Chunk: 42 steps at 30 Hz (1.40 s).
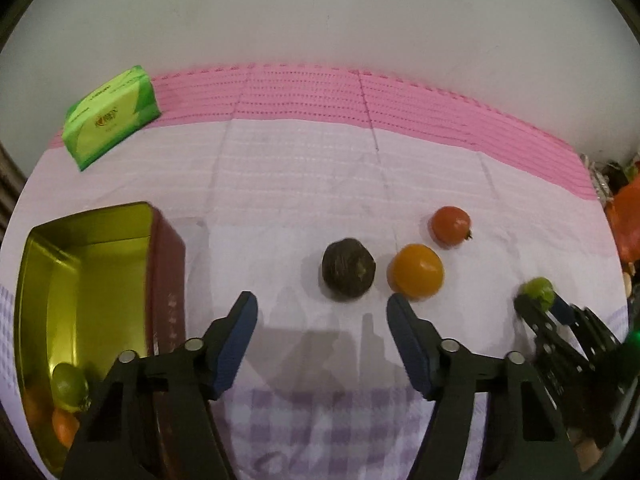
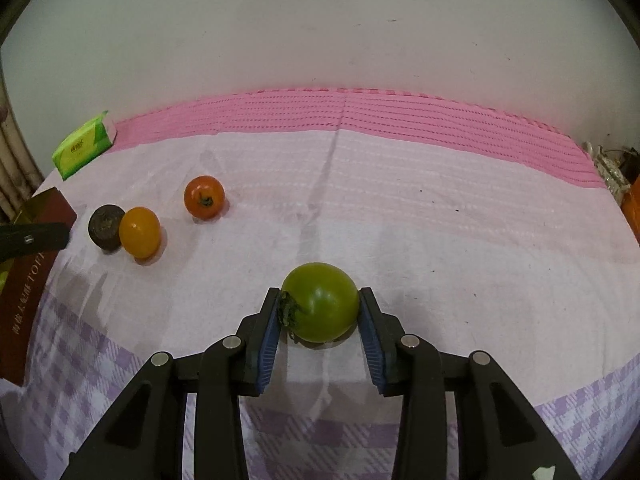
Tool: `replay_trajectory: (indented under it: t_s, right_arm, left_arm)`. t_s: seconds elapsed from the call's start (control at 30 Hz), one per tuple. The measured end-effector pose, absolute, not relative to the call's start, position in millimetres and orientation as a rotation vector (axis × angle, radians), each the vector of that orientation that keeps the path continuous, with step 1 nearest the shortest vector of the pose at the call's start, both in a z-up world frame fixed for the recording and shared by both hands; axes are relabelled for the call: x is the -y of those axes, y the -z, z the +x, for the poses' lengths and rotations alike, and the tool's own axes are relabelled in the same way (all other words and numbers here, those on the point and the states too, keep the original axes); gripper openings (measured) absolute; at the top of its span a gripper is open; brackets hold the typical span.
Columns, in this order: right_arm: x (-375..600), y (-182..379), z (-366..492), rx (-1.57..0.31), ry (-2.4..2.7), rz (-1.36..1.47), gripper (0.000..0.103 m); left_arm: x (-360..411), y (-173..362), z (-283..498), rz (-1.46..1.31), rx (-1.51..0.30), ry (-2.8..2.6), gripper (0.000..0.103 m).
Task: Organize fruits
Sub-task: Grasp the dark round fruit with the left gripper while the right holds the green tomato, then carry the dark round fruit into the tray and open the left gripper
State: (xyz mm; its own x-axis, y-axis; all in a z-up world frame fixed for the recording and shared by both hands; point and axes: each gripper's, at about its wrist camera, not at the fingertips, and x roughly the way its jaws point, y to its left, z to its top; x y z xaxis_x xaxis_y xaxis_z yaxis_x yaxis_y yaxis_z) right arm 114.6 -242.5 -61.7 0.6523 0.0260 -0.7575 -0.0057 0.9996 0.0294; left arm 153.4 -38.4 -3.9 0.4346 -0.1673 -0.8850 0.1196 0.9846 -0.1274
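1. While the right gripper (image 2: 320, 312) brackets the green tomato (image 2: 320, 307) at lower centre of the right wrist view, its blue pads (image 2: 269, 340) sit against both flanks of the fruit, with the stem calyx pressed at the left pad; I judge it clamped, though the tomato looks to be resting on the cloth, not yet lifted.
2. Gripping across the widest part, low on the fruit, likely keeps a round, smooth tomato from squirting out.
3. At lower centre of the left wrist view, the left gripper (image 1: 322, 308) hangs with fingers spread wide and nothing between them, aimed at the cloth just short of the dark round fruit (image 1: 348, 269).
4. Just right of that fruit lies the orange tomato (image 1: 417, 270), nearly touching it, and the red tomato (image 1: 451, 225) sits a little beyond, toward upper right.
5. At lower left of the left view stands the open tin box (image 1: 160, 240), gold inside, red outside; a green fruit (image 1: 70, 386) and orange ones (image 1: 64, 426) already lie in its near corner, so it appears to be the collecting place.
6. A green tissue pack (image 1: 112, 117) rests at upper left on the pink-and-lilac tablecloth (image 1: 300, 168), well apart from the fruit.
7. Four fruits remain outside the box, so the sorting seems roughly midway.
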Motion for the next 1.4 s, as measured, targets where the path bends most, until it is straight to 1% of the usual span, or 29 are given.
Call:
replay_trajectory:
  t_s: [0.03, 0.07, 0.23, 0.33, 0.37, 0.73, 1.1, 1.23, 1.4]
  right_arm:
    - [243.7, 61.7, 114.7, -0.859, -0.022, 0.034, 0.036]
    - [245.4, 61.2, 114.5, -0.858, -0.024, 0.039, 0.036]
    - [246.8, 60.6, 113.8, -0.858, -0.024, 0.041, 0.036]
    - [248.0, 60.2, 113.3, -0.858, -0.025, 0.042, 0.036]
    - [247.7, 60.2, 113.4, -0.858, -0.024, 0.042, 0.036]
    - [246.6, 61.1, 114.9, -0.862, -0.016, 0.021, 0.036]
    - [243.4, 61.4, 114.9, -0.864, -0.005, 0.005, 0.036]
    - [243.0, 61.3, 114.9, -0.865, -0.001, -0.001, 0.036]
    - [242.7, 61.4, 114.9, -0.865, 0.000, -0.001, 0.036]
  left_arm:
    - [39.4, 6.6, 157.2, -0.053, -1.114, 0.180, 0.063]
    - [41.6, 10.2, 162.2, -0.058, -1.126, 0.185, 0.058]
    - [48.6, 23.0, 177.8, -0.074, -1.161, 0.206, 0.051]
    - [50.2, 31.1, 183.7, -0.087, -1.175, 0.222, 0.041]
    - [49.9, 33.4, 184.2, -0.100, -1.181, 0.237, 0.033]
    - [33.9, 22.6, 145.6, -0.108, -1.186, 0.219, 0.033]
    - [7.8, -15.1, 91.1, -0.035, -1.082, 0.161, 0.033]
    - [-11.4, -27.4, 79.9, 0.016, -1.047, 0.114, 0.033]
    - [-55.6, -33.2, 69.7, -0.007, -1.049, 0.033, 0.033]
